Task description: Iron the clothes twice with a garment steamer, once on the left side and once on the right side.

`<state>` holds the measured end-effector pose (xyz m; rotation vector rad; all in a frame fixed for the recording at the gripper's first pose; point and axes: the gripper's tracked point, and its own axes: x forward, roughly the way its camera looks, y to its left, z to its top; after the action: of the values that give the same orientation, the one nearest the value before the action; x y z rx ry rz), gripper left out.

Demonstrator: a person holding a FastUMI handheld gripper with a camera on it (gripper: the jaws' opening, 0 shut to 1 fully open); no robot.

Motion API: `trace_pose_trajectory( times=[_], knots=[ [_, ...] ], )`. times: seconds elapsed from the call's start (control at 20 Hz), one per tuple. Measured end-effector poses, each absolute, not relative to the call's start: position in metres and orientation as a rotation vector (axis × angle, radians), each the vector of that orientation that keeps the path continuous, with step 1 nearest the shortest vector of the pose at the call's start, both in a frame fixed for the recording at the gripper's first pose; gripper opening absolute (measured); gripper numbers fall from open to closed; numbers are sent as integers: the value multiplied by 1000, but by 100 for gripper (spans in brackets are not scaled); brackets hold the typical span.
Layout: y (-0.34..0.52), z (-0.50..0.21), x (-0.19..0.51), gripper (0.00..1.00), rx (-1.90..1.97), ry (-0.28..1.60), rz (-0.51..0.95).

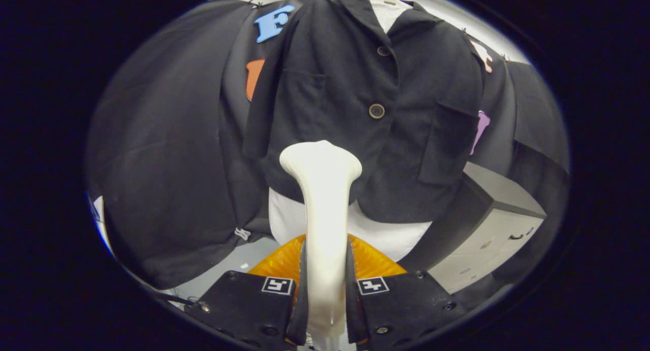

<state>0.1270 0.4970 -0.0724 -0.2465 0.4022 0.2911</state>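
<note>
A dark buttoned jacket hangs on a white dress form straight ahead. My gripper is shut on the white garment steamer, both fingers pressing its handle. The steamer's flared head points up at the jacket's lower hem, just left of the button line. Whether the head touches the cloth I cannot tell. A round button sits above and right of the head. The jacket has a chest pocket on the left panel and a flap pocket on the right.
An orange ribbed base lies below the dress form, behind the fingers. A light grey cabinet stands at the right. Black cloth hangs on the left and behind the jacket.
</note>
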Motion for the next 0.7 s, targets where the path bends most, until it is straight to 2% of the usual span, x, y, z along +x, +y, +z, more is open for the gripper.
trace_pose_trajectory(
  times=[0.5, 0.7],
  knots=[
    [482, -97, 117, 33, -266, 476, 277],
    [424, -90, 66, 33, -254, 478, 257]
  ],
)
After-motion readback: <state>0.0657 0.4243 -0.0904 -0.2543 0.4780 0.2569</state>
